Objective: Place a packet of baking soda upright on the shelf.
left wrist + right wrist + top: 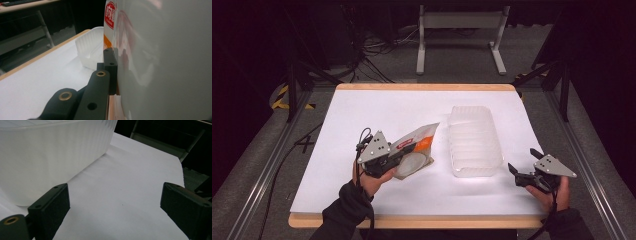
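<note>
The left gripper clamps a white and orange pouch by its near end, with its jaws pressed together on the packet. In the left gripper view one black finger lies flat against the pouch's glossy white face, and the packet rises past the fingertip with a red label at its top. Seen from the high view, the pouch slants away from the fingers toward the far right and sits left of the tabletop's centre, closer to the near edge than the far one. Just to its right lies a translucent ribbed tray. The right gripper is near the near right corner, jaws spread wide with nothing between them, pointing at the tray's near right corner. In the right gripper view the tray's wall stands just beyond the left finger.
</note>
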Available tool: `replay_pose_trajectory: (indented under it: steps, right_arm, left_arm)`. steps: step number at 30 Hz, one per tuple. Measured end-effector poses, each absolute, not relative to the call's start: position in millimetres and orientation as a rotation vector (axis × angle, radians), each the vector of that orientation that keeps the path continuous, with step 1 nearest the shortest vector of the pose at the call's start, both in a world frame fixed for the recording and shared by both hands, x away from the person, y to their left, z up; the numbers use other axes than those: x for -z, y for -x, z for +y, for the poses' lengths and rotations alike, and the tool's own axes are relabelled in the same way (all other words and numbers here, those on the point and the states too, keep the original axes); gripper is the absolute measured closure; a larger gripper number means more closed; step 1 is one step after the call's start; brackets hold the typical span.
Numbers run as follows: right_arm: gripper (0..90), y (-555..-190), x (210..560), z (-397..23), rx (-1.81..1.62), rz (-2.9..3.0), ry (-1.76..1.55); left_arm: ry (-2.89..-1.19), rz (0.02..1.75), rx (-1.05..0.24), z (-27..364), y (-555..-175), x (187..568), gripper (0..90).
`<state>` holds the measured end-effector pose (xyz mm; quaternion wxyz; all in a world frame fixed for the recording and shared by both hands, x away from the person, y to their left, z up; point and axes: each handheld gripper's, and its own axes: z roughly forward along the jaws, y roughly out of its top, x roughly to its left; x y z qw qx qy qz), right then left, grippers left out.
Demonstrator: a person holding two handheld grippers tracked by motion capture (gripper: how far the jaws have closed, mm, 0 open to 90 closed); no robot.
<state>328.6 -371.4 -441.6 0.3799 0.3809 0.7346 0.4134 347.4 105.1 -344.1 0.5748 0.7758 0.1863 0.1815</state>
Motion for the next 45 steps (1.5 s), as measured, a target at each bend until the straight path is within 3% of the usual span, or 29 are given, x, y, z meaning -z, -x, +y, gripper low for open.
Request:
replay_pose_trajectory:
  steps: [22, 45]
  right_arm:
    - [8.5, -329, 442, -371, -1.053, 1.885, -0.963]
    - [8.2, -328, 442, -370, -1.052, 1.892, -0.957]
  left_arm:
    - [-1.769, 0.289, -0.359, 45, -372, 306, 90.0]
    - [-1.755, 0.191, -0.223, -27, -393, 325, 89.9]
